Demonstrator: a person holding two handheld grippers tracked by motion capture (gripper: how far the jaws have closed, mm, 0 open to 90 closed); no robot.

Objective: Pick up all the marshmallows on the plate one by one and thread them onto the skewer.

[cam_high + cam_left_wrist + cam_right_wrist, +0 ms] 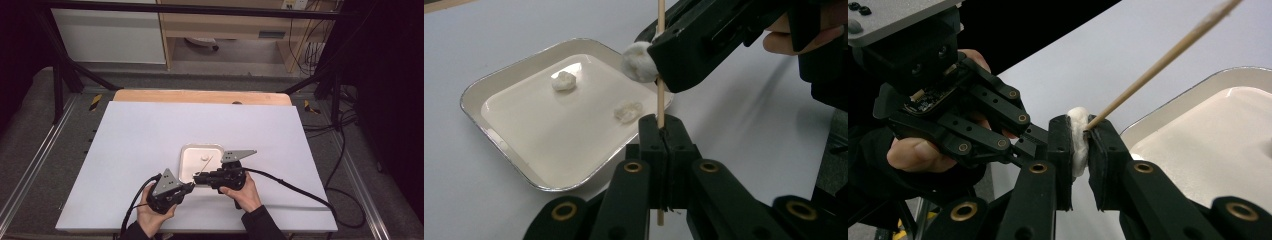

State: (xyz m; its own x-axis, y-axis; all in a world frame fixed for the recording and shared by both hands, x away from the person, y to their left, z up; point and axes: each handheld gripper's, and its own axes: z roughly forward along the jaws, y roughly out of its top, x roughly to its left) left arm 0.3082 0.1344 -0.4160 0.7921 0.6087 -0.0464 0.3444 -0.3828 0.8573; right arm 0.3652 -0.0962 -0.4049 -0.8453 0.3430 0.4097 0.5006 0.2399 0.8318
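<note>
- My left gripper (663, 131) clamps the wooden skewer (660, 102) upright, steadying it over the tray (499, 145).
- My right gripper (1079, 140) pinches the white soft piece (1078, 131) to pull it off.

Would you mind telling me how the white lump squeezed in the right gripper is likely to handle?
The white lump looks soft: it appears flattened inside the right gripper. Probably light and fluffy, like cotton. It should slide along the wooden stick that the left gripper clamps.
</note>
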